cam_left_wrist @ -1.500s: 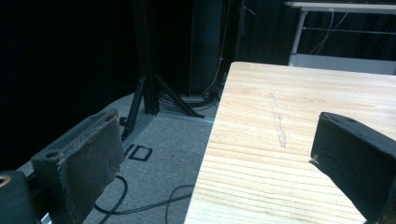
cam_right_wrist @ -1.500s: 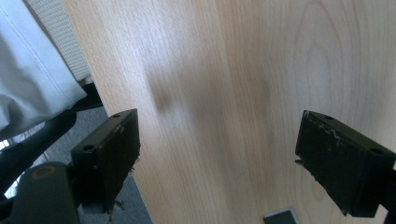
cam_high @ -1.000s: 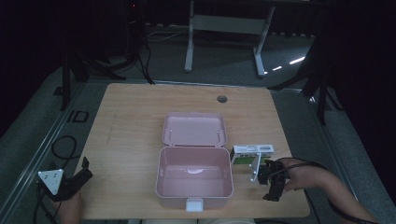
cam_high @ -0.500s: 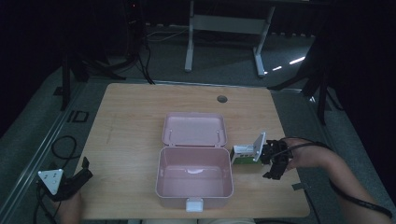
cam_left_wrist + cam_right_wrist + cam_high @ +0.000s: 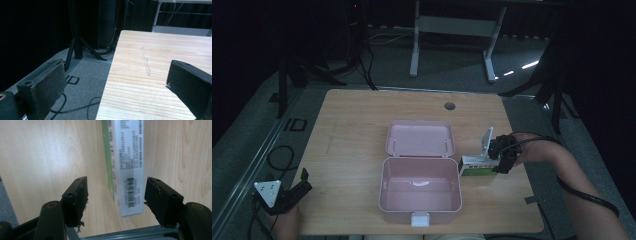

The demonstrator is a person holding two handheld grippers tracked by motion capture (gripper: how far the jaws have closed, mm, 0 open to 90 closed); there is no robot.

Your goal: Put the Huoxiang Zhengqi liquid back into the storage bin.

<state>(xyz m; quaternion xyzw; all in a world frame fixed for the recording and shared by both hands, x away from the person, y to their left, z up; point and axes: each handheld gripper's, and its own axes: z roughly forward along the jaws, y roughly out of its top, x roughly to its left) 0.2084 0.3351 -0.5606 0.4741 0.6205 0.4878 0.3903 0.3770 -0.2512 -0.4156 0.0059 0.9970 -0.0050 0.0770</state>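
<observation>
Right gripper sits at three o'clock of the open pink box, jaws spread wide around the near end of the white-and-green carton lying on the table; left gripper, down at seven o'clock, gapes open on nothing

Left half of table: I see bare wood, open passage.
Centre: open pink box blocks my way.
Right: green-white carton just beside the box, narrowing that gap.
</observation>
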